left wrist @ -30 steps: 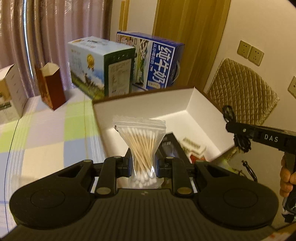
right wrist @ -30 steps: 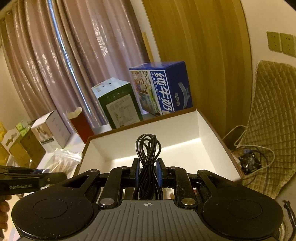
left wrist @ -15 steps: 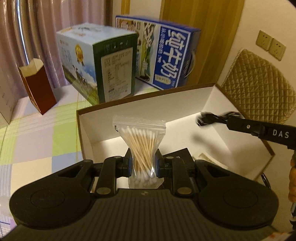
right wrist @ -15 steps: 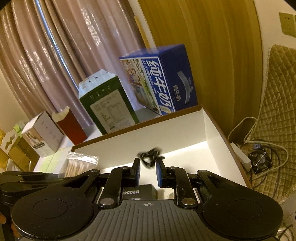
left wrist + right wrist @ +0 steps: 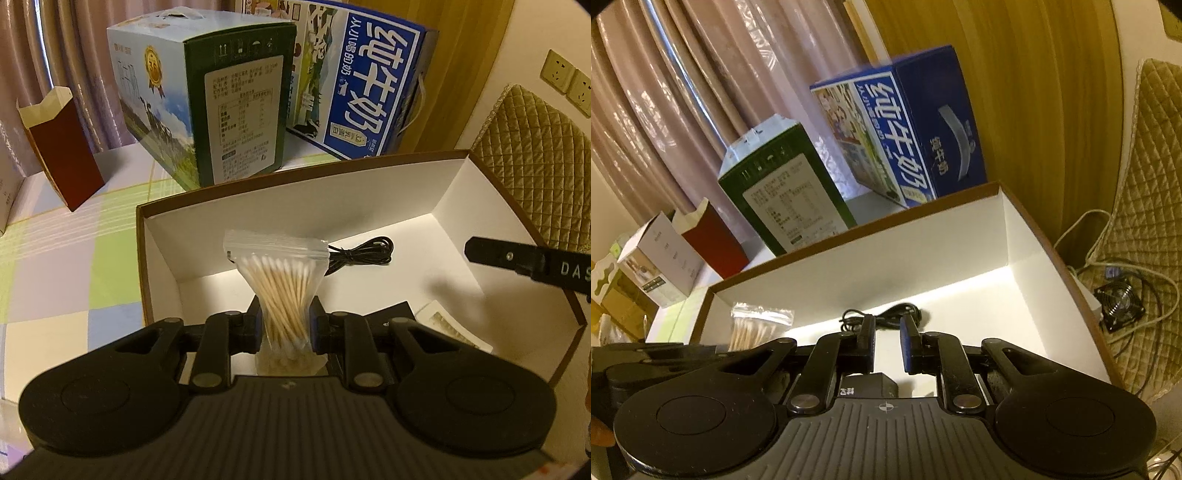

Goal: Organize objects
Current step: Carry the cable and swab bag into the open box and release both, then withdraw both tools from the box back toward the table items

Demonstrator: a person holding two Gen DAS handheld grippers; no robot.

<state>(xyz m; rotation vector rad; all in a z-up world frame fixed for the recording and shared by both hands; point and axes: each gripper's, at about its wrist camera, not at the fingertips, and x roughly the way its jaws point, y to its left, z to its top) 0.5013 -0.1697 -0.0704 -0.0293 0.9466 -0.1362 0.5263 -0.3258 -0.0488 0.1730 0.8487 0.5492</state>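
My left gripper is shut on a clear zip bag of cotton swabs, held upright over the near left part of a white-lined open box. A coiled black cable lies on the box floor by the far wall. My right gripper stands open with nothing between its fingers, just above the near side of the cable. The swab bag shows at the left of the right wrist view. The right gripper's finger reaches in from the right edge of the left wrist view.
Behind the box stand a green milk carton and a blue milk carton. A red open paper box sits at the left on the checked tablecloth. A black item and a flat pale packet lie in the box. A quilted chair stands right.
The right gripper opened and let the black cable fall onto the box floor. The left gripper carried the swab bag forward, further over the box.
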